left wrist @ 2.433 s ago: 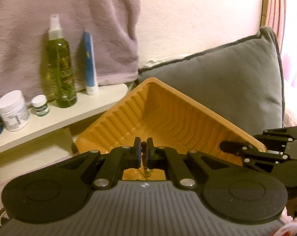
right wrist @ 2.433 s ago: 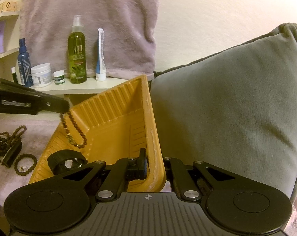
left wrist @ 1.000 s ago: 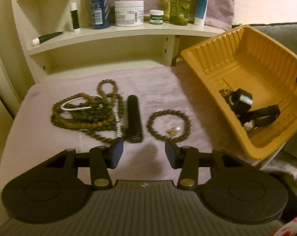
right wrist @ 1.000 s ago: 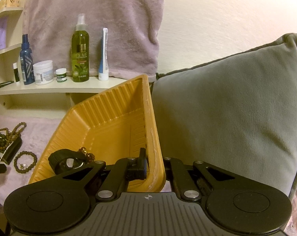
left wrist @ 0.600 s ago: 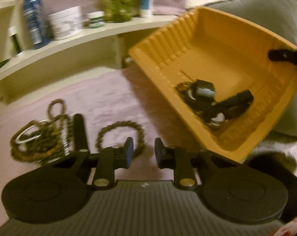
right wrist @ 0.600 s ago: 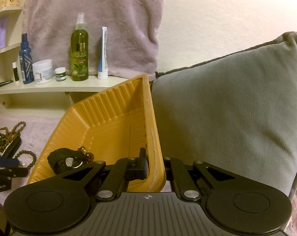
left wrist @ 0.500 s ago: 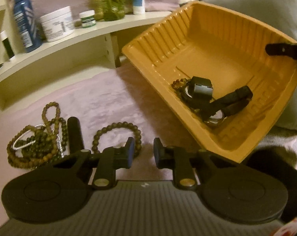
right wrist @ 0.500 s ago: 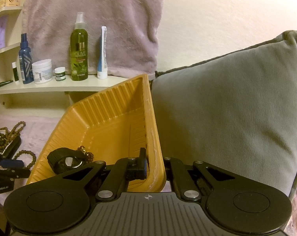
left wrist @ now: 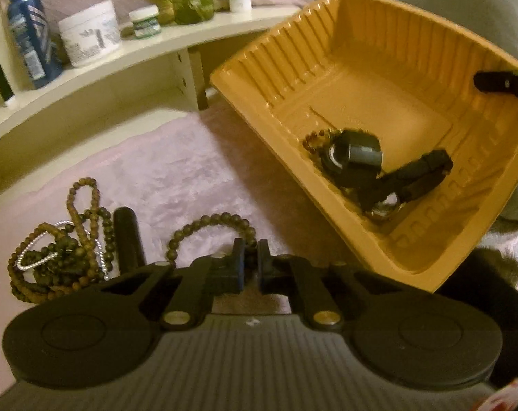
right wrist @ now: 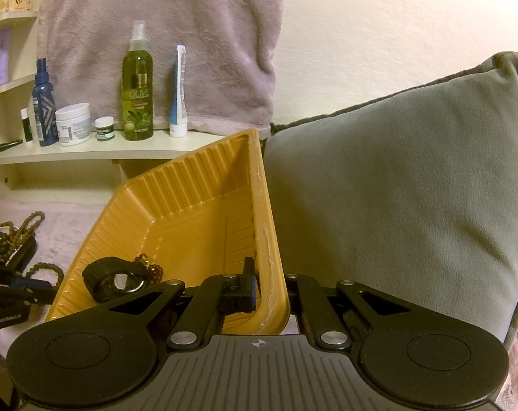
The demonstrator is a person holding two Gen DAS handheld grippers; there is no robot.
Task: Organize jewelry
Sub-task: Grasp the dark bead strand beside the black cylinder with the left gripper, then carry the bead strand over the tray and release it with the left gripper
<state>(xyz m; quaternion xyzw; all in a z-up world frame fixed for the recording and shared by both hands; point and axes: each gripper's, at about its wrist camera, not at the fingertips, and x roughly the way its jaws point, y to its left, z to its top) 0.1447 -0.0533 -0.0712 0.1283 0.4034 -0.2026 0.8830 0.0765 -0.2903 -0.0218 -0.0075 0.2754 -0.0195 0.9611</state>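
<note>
A dark bead bracelet (left wrist: 207, 222) lies on the pink fleece. My left gripper (left wrist: 250, 260) is over its near side, jaws closing to a narrow gap with beads pinched between the pads. An orange ribbed tray (left wrist: 361, 51) tilts up at the right; my right gripper (right wrist: 271, 291) is shut on the tray's near rim (right wrist: 269, 239). Inside the tray lie a black watch with strap (left wrist: 361, 164) and a small brown bead bracelet (left wrist: 315, 137). A tangle of bead necklaces (left wrist: 53, 257) and a black tube (left wrist: 127, 236) rest on the left.
A cream shelf (right wrist: 87, 152) behind holds a blue bottle (right wrist: 43, 109), a white jar (right wrist: 72, 123), a green spray bottle (right wrist: 138, 96) and a tube. A grey cushion (right wrist: 413, 188) stands right of the tray. A pink towel (right wrist: 156, 34) hangs on the wall.
My left gripper swung from the necklace pile toward the single bracelet, came down over it, and its jaws went from wide apart to nearly together on the beads. The right gripper and tray stayed put.
</note>
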